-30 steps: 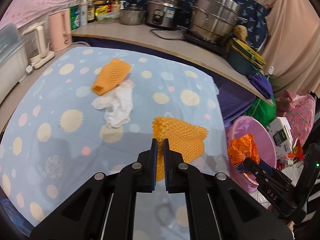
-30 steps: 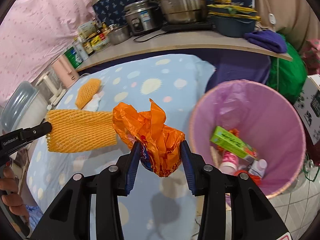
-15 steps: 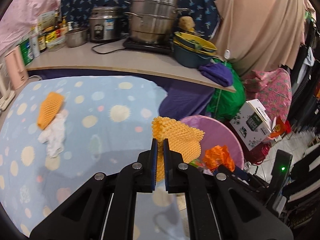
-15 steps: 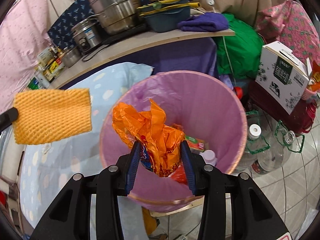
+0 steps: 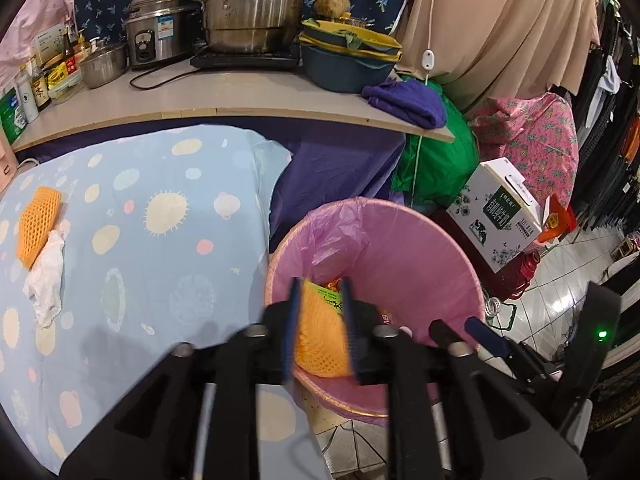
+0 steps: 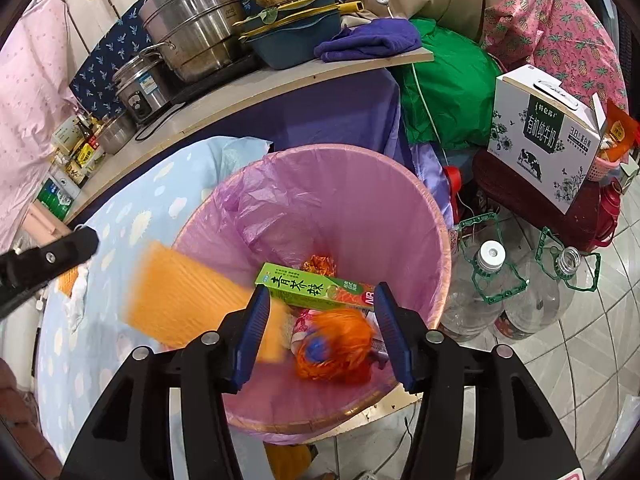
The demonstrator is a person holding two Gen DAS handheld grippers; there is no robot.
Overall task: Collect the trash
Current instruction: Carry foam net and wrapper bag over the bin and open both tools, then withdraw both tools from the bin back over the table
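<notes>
Left tongs: parted, blue pads either side of the orange foam net, which looks loose between them and motion-blurred. Judged released over the bin so it drops in. From the right wrist view the same net sits at 9 o'clock of the bin mouth, overlapping the rim, apart from the left tongs' tip at the far left.

Right tongs: spread wide, nothing gripped. The orange plastic bag shows blurred between and below the pads, inside the bin; judged let go and falling.

Pink-lined bin stands on the floor against the worktop edge, directly below both tongs, which is why both are held out past the edge. Inside, toward 12 o'clock of the right tongs, a green carton with Chinese characters and red end-lettering, partly hidden; not legible enough to name.

Remaining trash on the spotted blue worktop: second foam net and crumpled white tissue, touching, at 9 o'clock of the left tongs, well apart from the bin. Likely next pickups.

Writing: milk box at 2 o'clock of the bin reads 有机纯牛奶, with a cow drawing. Clear water jugs stand just beside the bin at 3 o'clock, no label seen.
</notes>
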